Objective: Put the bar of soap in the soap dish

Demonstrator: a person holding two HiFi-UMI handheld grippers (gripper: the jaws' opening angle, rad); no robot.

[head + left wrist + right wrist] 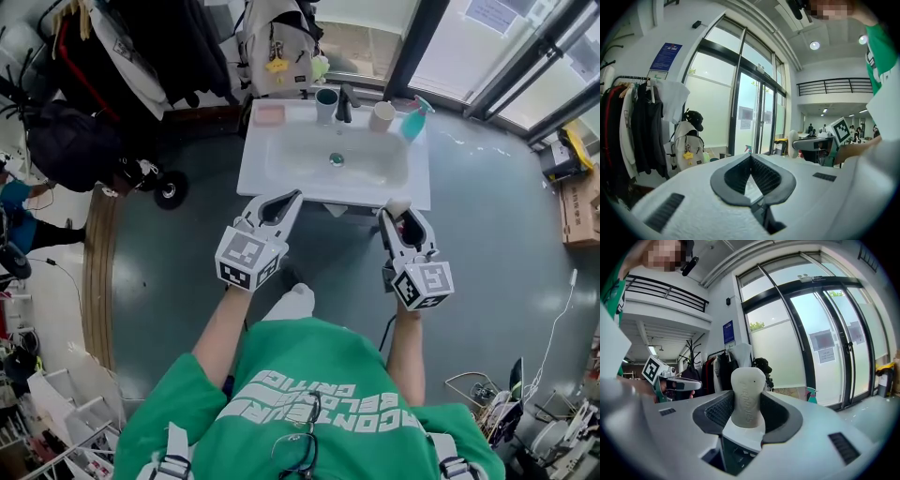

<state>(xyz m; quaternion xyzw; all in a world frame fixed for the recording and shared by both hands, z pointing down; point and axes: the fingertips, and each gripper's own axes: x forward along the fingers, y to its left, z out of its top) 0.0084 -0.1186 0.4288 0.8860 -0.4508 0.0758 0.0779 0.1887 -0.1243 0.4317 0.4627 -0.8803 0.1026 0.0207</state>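
A pale bar of soap [747,385] stands upright between the pads of my right gripper [749,403], which is shut on it. In the head view the soap [397,205] pokes out of the right gripper [400,217] just in front of the white washbasin [281,173]. A pink soap dish [270,114] sits on the basin's far left corner, with nothing in it. My left gripper [289,201] hovers at the basin's front edge, its tips touching and nothing held. The left gripper view shows its tips [751,158] meeting, with the soap [792,143] off to the right.
Along the basin's back edge stand a teal cup [326,101], a black faucet [345,101], a beige cup [382,114] and a teal spray bottle [414,120]. A backpack [277,42] and hanging coats [141,52] are behind on the left. A cardboard box [579,202] sits far right.
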